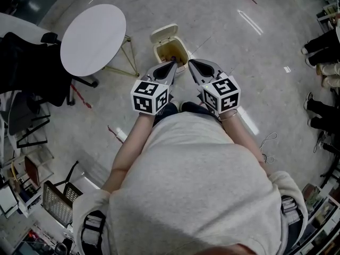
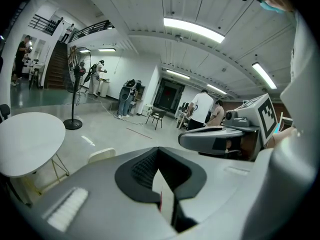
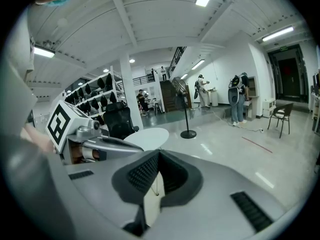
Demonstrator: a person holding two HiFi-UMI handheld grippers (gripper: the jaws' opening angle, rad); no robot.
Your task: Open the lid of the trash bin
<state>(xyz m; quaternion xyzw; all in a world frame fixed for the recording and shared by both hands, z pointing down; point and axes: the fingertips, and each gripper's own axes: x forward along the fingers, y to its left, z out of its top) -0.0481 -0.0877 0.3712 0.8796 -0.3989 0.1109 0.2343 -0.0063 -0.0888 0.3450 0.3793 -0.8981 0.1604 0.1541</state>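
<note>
A small cream trash bin (image 1: pixel 172 51) stands on the floor in front of me. Its lid (image 1: pixel 163 33) is swung up and back, and the brownish inside shows. In the head view my left gripper (image 1: pixel 173 64) and right gripper (image 1: pixel 191 62) hover side by side over the bin's near rim, tips pointing at it. Both have their jaws together and hold nothing. In the left gripper view the left gripper (image 2: pixel 159 152) is shut, with the cream lid (image 2: pixel 101 155) peeking over its left jaw. The right gripper (image 3: pixel 159 155) is shut too, a cream sliver showing behind its jaws.
A round white table (image 1: pixel 93 32) on thin legs stands just left of the bin, with a black office chair (image 1: pixel 26 62) beyond it. People's shoes (image 1: pixel 319 41) line the right edge. A thin cable (image 1: pixel 267 141) lies on the floor at right. A fan stand (image 2: pixel 74 124) is farther off.
</note>
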